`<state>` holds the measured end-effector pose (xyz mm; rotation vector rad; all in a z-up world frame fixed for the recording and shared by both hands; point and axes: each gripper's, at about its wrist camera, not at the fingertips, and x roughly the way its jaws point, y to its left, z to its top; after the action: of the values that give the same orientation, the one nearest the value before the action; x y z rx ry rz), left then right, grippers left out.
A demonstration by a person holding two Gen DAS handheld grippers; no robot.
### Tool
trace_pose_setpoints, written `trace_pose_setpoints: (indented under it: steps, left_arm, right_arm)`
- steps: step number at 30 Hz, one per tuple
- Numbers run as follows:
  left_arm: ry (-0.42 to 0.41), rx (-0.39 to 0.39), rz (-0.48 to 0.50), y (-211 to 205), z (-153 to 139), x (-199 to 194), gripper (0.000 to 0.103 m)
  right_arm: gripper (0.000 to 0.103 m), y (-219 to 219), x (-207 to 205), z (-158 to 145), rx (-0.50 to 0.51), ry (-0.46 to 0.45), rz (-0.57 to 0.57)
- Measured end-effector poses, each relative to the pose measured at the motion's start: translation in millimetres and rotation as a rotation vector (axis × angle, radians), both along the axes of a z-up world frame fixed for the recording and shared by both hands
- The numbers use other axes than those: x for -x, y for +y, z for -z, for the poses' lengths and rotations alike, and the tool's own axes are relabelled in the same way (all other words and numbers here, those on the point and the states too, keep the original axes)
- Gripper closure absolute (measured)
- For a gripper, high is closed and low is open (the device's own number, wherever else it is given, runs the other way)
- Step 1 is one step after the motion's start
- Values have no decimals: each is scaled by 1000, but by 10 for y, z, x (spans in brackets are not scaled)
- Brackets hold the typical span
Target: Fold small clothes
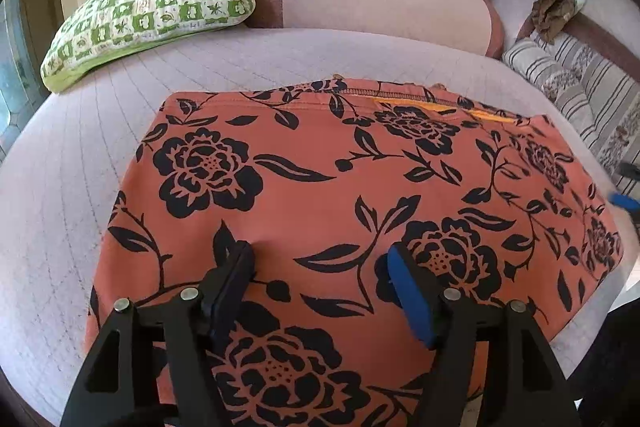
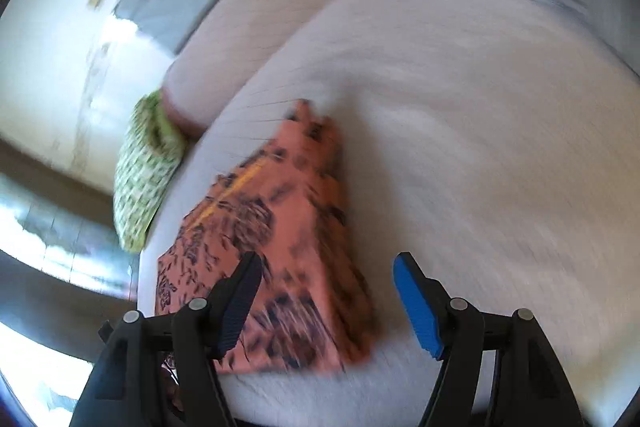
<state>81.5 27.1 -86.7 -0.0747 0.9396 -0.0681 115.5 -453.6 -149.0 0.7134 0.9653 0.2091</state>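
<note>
Left gripper: fingers apart, over the near part of the cloth, nothing pinched.
Right gripper: fingers apart, empty; view blurred.
Cloth: orange with black flowers, flat on the pale bed cover, frame centre.
Left view only: zip along the far hem, striped bedding upper right.
Right view only: bare cover right of the cloth's edge.
Green pillow: upper left, apart.

Orange cloth, black flowers

The flat orange fabric garment bears black roses and leaves; the soft green-and-white checked cushion shows small leaf motifs.
</note>
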Motion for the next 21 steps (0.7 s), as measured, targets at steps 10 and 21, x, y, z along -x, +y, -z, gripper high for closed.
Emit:
trace_pose_setpoints:
  steps: [10, 21]
  left_arm:
    - [-17, 14, 15, 22, 16, 22, 32]
    - [-17, 36, 6, 50, 11, 19, 31]
  right_arm:
    - [88, 467, -1190, 308, 90, 90, -181]
    - [70, 343, -865, 172, 159, 70, -17]
